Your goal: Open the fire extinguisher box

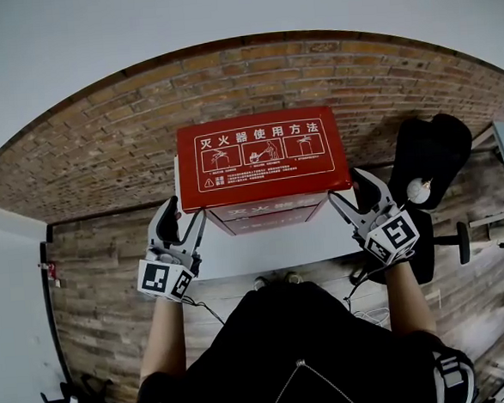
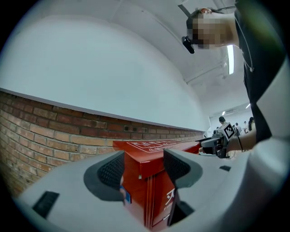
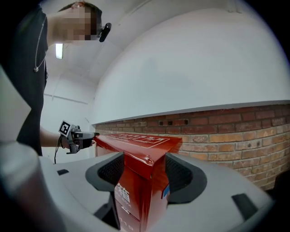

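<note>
A red fire extinguisher box (image 1: 262,157) stands against the brick wall, its lid printed with white instruction pictures. My left gripper (image 1: 184,215) is at the box's front left corner, open, its jaws straddling the lid's corner (image 2: 154,152). In the left gripper view the left gripper (image 2: 143,168) has the red corner edge between its black pads. My right gripper (image 1: 348,190) is at the front right corner, also open, straddling that corner. In the right gripper view the right gripper (image 3: 144,170) frames the lid's corner (image 3: 136,141), and the left gripper (image 3: 81,138) shows across the lid.
The brick wall (image 1: 102,146) runs behind the box. A black office chair (image 1: 429,154) stands to the right, close to my right gripper. The box rests on a pale surface (image 1: 264,254) over a wood-plank floor (image 1: 93,268). A white panel (image 1: 13,290) is at the left.
</note>
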A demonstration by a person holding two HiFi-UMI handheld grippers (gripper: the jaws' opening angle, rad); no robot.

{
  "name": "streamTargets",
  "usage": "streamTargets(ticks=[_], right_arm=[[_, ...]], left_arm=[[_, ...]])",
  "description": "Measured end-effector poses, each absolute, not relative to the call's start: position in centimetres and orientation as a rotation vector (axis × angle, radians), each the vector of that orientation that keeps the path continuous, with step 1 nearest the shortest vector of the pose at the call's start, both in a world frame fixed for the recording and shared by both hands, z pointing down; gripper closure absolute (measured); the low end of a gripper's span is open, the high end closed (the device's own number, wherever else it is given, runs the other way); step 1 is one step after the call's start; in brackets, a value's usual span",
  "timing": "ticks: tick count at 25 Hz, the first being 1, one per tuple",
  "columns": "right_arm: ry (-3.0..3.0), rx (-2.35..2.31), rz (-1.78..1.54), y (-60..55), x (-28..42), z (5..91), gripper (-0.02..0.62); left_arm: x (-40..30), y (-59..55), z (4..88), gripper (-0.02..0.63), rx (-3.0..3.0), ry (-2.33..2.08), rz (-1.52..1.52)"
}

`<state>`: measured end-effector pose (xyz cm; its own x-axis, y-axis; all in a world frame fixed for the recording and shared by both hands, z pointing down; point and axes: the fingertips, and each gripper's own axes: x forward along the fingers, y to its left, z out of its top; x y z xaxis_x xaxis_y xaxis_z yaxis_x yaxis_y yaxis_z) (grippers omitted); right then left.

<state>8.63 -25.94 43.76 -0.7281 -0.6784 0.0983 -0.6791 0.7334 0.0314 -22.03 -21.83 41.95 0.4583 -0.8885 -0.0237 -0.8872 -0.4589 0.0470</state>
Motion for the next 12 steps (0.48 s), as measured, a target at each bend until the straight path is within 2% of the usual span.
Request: streamTargets(ticks=[6, 12], right_arm=[[-2.851, 1.135, 0.080, -26.4, 8.8, 44.2, 0.324], [-2.859, 1.136, 0.089, -26.3, 8.6, 44.1, 0.324]], left_arm=[[-22.0, -22.0, 43.0, 0.273, 2.653, -1.616, -0.025], [-21.9, -22.1, 43.1, 0.270, 2.674, -1.593, -0.051]])
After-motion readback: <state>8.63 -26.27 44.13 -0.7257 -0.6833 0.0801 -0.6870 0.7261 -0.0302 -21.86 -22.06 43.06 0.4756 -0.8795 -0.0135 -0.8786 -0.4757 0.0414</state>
